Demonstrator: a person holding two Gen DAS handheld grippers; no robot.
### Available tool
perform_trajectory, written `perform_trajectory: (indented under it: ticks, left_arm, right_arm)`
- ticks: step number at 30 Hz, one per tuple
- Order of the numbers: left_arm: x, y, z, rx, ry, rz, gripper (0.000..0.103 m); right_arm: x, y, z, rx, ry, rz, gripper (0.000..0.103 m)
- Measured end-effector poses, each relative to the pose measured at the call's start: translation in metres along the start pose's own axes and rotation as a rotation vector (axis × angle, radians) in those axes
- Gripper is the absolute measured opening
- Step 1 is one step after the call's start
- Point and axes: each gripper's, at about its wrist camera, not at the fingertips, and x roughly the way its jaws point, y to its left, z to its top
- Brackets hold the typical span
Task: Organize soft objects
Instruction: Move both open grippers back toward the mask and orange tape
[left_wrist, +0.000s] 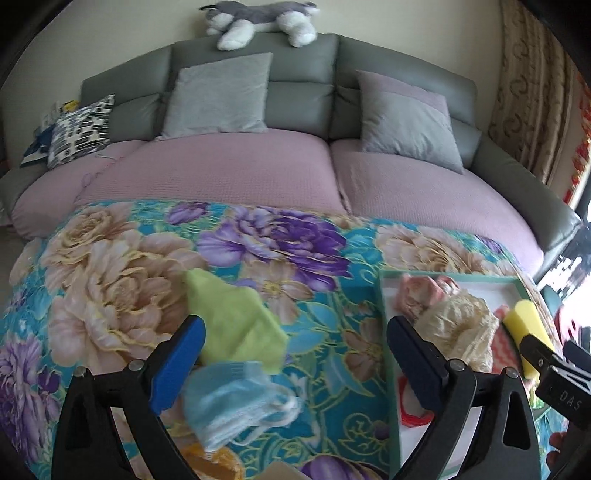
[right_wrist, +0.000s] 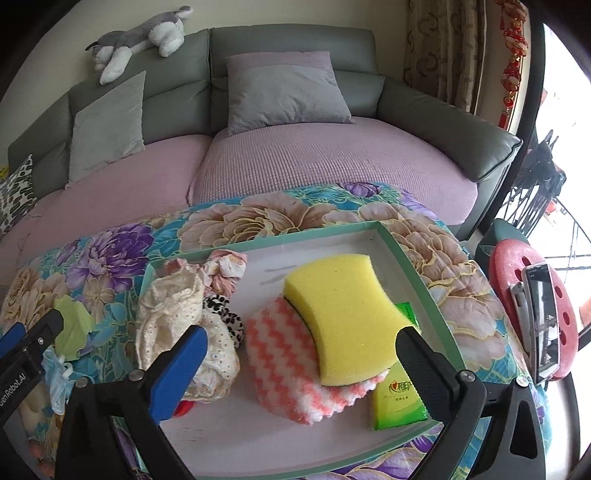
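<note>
**Both grippers empty; loose items on the cloth are waiting for the tray**

Left gripper (left_wrist: 295, 350): fingers are standing wide apart, nothing between the pads. Directly below the gap, a bundle of blue face masks (left_wrist: 236, 402) is lying on the floral cloth (left_wrist: 110, 258), just beside the inner face of the blue finger (left_wrist: 177, 365). Touching the masks on their far side, a green cloth (left_wrist: 232, 321) is lying flat and partly folded.

Right gripper (right_wrist: 299, 354): fingers are likewise spread, clamping nothing. They are hovering over the yellow sponge (right_wrist: 340, 317), which is resting on a pink zigzag cloth (right_wrist: 284, 373) inside the green-rimmed tray (right_wrist: 417, 266). A green tissue packet (right_wrist: 395, 402) is peeking out from under both. At the tray's other end, a cream lace fabric (right_wrist: 177, 325) and a pink floral scrunchie (right_wrist: 225, 266) are bunching together.

Judgement on the step in hand: the left gripper is likely setting up to collect the masks or the green cloth, both outside the tray.

Notes for doing it well:
- Masks are thin and stacked; bring the pads down straddling the whole bundle, so no layer is sliding off.
- Ear loops are trailing loose at the near side; lift straight up before carrying across, so that they do not snag.
- Pinch the green cloth at a fold, not at a single edge.
- Free tray floor appears to be lying between the lace and the pink cloth; aim there.
- The right gripper is occupying the tray side; keep it clear of the left's path.
</note>
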Motion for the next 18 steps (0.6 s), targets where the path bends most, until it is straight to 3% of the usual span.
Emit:
perform_trajectory:
  ticks: [8, 18]
  left_arm:
    - [-0.017, 0.052, 0.0, -0.133, -0.034, 0.105, 0.099]
    - [-0.032, 0.069, -0.021, -0.151, -0.001, 0.088, 0.1]
  right_arm:
    - [-0.011, 0.032, -0.003, -0.058, -0.001, 0.068, 0.103]
    - [-0.03, 0.059, -0.029, -0.111, 0.028, 0.105, 0.103]
